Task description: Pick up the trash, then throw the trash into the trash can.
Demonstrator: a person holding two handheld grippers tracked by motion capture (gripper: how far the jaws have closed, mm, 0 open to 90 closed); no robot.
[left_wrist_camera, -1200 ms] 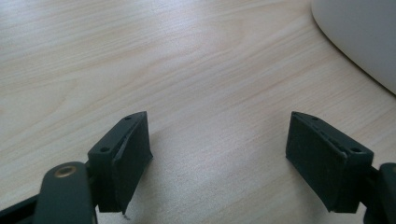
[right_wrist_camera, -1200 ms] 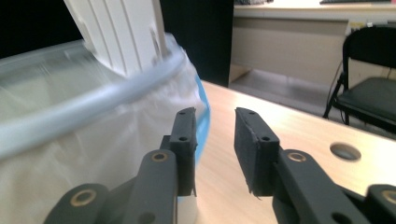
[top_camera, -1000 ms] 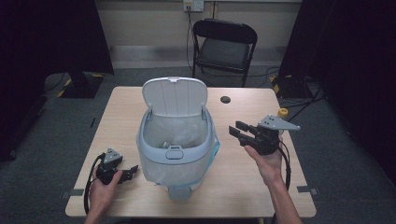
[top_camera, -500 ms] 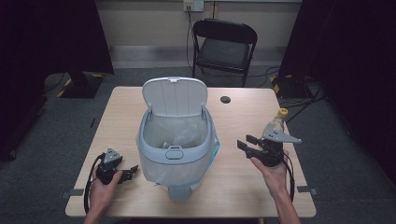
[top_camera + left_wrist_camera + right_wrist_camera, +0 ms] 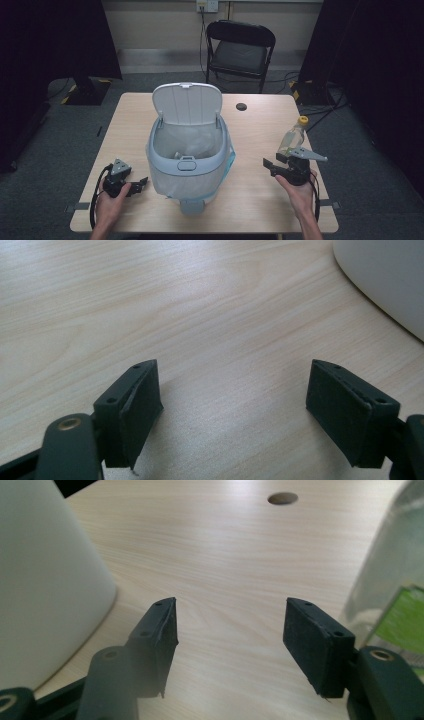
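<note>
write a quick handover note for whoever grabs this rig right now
Left tongs: open, nothing between them, low over the table left of the bin.
Right tongs: open, nothing between them, jaws have just been opening, aimed toward the bin.
Bottle: upright on the table beside the right tongs, yellow cap on.
Bin: lid up, liner in, something pale already inside.
Left, likely: grasp the bottle and drop it in the bin.

The right tool (image 5: 273,165) (jaws apart, just opening) sits low beside the bottle (image 5: 292,136), empty.
</note>
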